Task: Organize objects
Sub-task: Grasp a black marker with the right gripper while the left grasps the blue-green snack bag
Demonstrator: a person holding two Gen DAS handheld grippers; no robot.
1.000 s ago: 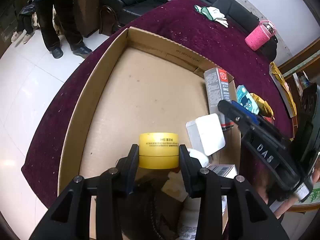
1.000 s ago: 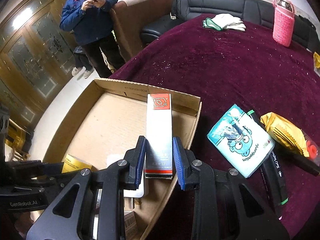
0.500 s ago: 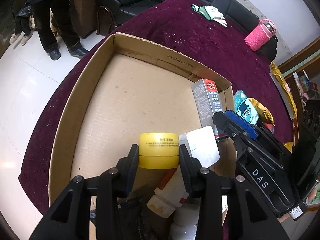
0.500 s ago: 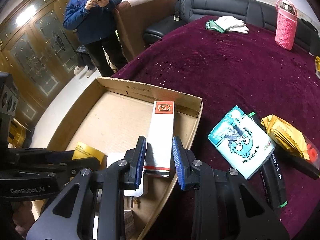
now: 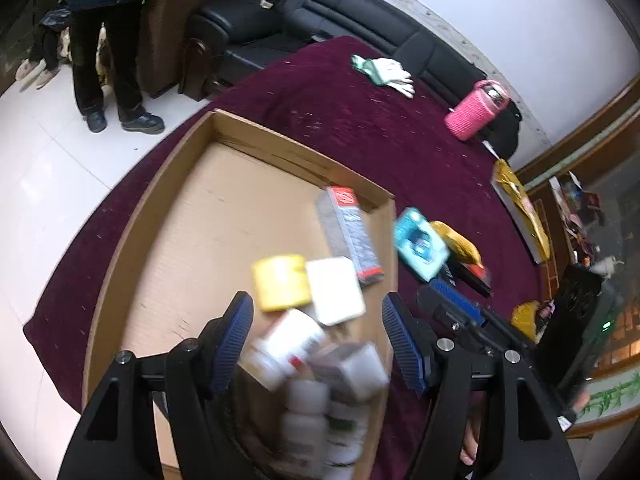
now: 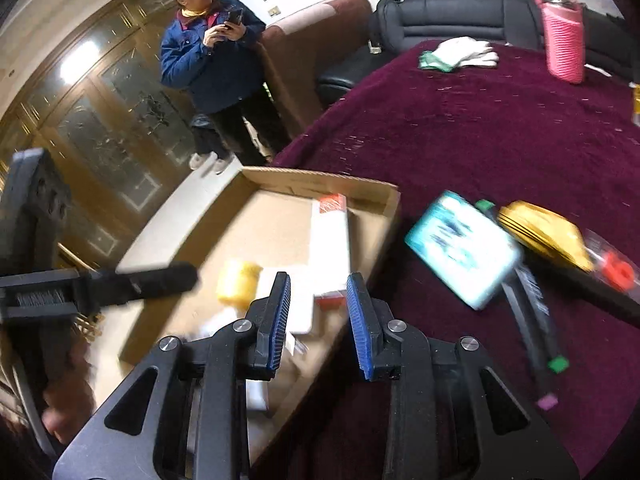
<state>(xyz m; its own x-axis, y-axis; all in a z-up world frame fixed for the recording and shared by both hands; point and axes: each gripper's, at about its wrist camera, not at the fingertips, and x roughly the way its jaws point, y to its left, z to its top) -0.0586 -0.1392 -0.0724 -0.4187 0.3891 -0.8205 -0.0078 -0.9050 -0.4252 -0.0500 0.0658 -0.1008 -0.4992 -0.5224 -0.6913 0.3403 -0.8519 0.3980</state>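
Note:
A shallow cardboard box (image 5: 160,208) (image 6: 320,180) lies on the maroon table. In it lie a yellow jar (image 5: 280,282) (image 6: 238,282), a white flat box (image 5: 334,290), a long grey and red carton (image 5: 350,234) (image 6: 330,240) and several white bottles (image 5: 288,344). My left gripper (image 5: 318,338) is open and empty above the bottles. My right gripper (image 6: 318,320) is open and empty over the box's right wall, just behind the carton. The view is blurred by motion.
On the cloth right of the box lie a teal packet (image 6: 464,246) (image 5: 420,242), a yellow pouch (image 6: 544,232), and black markers (image 6: 532,312). Further back are white gloves (image 6: 460,54) and a pink bottle (image 6: 562,44). A person (image 6: 212,64) stands beyond the table.
My left gripper has opened and let the yellow jar go into the box. My right gripper has opened, left the carton lying in the box, and both have pulled back.

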